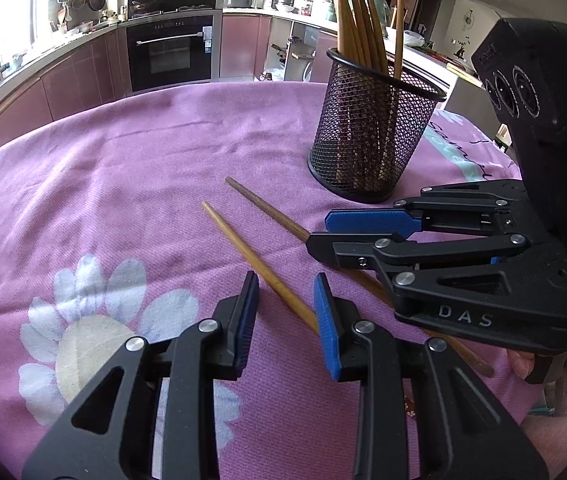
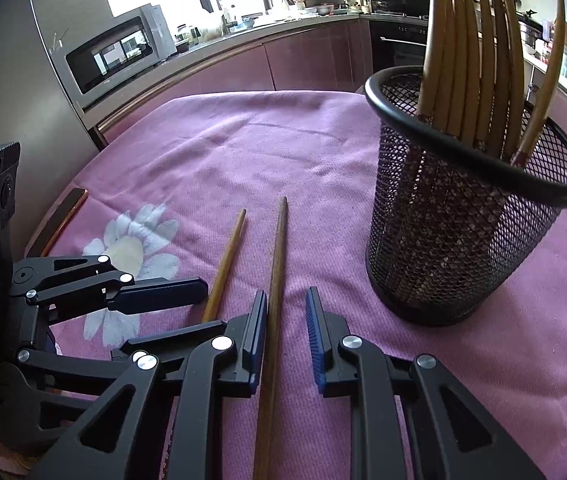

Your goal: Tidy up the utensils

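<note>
1. Two loose chopsticks lie on the bench on the pink cloth (image 1: 131,168), near the mesh holder (image 1: 367,136), which already has a bunch of chopsticks standing in it.
2. Left gripper (image 1: 285,320): jaws partly open around the lighter chopstick (image 1: 239,242), pads not pressing it → nothing held. Right gripper (image 2: 285,334): jaws partly open w/ the darker chopstick (image 2: 277,264) running between them, close to the left pad; no grip visible either.
3. Risk: the sticks are thin & lie flat, so closing too high could pinch cloth or let the stick roll out sideways.
4. Risk: both grippers sit v. close, the right one's fingers right beside the lighter stick. One could bump the other's stick.
5. Risk: the holder looks light & crowded. A tip catching the rim or the standing sticks may tip it or bounce off.
</note>
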Action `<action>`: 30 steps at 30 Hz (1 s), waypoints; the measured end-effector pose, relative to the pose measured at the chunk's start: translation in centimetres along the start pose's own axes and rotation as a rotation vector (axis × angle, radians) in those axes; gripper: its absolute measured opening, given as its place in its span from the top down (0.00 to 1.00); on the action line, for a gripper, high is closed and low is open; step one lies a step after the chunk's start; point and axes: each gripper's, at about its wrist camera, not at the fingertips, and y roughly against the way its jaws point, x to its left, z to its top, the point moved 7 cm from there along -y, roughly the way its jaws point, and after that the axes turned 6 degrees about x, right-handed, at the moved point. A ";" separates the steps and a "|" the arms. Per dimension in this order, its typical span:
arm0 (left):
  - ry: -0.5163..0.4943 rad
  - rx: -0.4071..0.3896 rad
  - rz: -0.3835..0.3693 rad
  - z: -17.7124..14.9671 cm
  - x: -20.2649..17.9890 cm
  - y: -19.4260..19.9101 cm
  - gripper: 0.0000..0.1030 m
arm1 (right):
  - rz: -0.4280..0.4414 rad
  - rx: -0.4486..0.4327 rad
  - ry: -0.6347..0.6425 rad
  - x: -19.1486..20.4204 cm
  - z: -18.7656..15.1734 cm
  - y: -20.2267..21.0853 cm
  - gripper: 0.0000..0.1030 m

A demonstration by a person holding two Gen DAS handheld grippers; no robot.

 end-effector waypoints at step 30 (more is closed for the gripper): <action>0.012 0.008 0.053 0.5 0.4 -0.5 0.91 | -0.054 0.007 0.023 -0.4 -0.3 0.2 0.95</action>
